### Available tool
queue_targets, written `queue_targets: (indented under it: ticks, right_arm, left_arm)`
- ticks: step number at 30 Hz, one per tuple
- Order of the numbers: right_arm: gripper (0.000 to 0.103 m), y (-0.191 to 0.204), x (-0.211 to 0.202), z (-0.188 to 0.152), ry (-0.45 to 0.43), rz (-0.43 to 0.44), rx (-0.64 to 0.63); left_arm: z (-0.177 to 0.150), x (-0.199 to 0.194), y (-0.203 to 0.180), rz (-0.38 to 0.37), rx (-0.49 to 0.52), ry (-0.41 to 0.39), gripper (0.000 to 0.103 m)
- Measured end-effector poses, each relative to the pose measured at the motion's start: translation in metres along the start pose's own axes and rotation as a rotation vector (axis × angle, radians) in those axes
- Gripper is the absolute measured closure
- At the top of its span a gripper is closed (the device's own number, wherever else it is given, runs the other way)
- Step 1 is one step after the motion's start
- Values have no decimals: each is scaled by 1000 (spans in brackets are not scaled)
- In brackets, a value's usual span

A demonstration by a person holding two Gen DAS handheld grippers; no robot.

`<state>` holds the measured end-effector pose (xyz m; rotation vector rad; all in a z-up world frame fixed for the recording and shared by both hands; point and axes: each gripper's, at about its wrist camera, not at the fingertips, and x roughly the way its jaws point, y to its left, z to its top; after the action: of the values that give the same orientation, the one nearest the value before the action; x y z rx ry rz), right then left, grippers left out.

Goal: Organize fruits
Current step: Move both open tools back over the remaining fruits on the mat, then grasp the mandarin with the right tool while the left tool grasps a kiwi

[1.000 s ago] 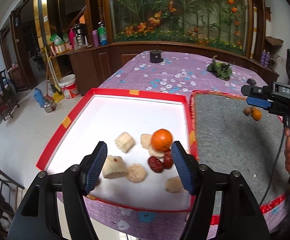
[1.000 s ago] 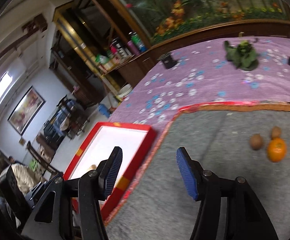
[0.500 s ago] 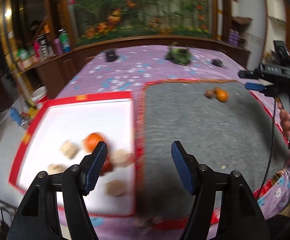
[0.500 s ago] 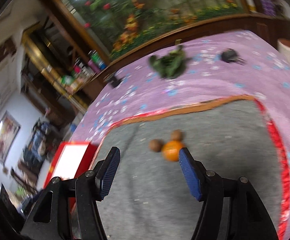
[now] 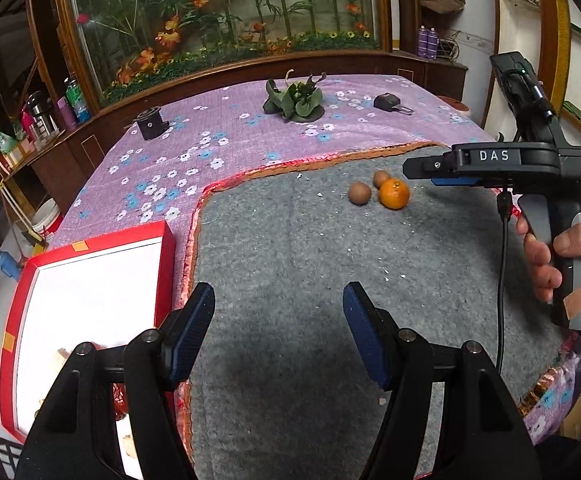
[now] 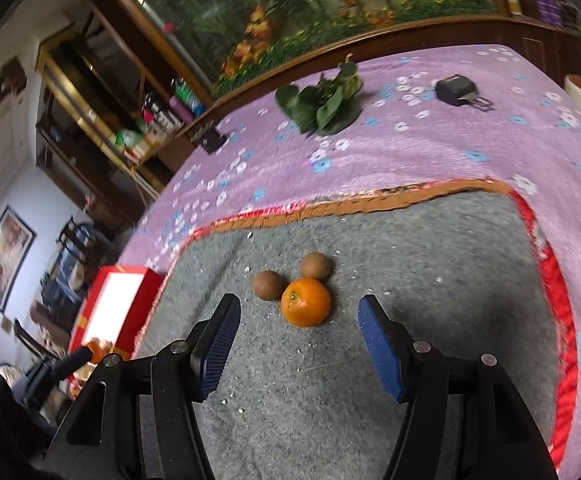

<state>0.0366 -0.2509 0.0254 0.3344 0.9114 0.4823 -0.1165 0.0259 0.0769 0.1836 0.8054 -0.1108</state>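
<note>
An orange (image 6: pixel 305 302) and two brown round fruits (image 6: pixel 267 285) (image 6: pixel 315 266) lie together on the grey felt mat (image 6: pixel 430 320). My right gripper (image 6: pixel 296 344) is open and empty, just short of the orange, its jaws wider than the fruit. The same fruits show in the left wrist view: the orange (image 5: pixel 394 194) and brown fruits (image 5: pixel 359 193). My left gripper (image 5: pixel 276 332) is open and empty above the mat's near left part. The red tray (image 5: pixel 162 268) with white floor lies left of it, with pale pieces partly hidden behind my fingers.
A green leafy plant (image 5: pixel 296 100), a small black cylinder (image 5: pixel 152 124) and a black object (image 5: pixel 388 102) lie on the purple flowered cloth (image 5: pixel 226 140) beyond the mat. White crumbs dot the mat. The hand holding the right gripper (image 5: pixel 490 164) shows in the left wrist view.
My left gripper has swung right, off the tray and over the grey mat. My right gripper has turned toward the orange and come close to it. Both stay open.
</note>
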Motion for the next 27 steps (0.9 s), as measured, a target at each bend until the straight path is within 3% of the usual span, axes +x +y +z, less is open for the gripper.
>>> queue_targets:
  ticks: [8,14,16,27]
  right_arm:
    - [41,19,37,-5,63,-106,-103]
    - [62,23,49,-9,45,-200,-176]
    - [68,24,48,-10,45,-201,-193]
    - [68,-29,2,-14,-26,-105,-9]
  left_arm:
    - [-4,11,0,-19,-18,40,37]
    - [1,13,2,-28,-17,41,37]
    - [10,15,-1,-36,5,27,37]
    - [67,84,-45,-132,153,30,37]
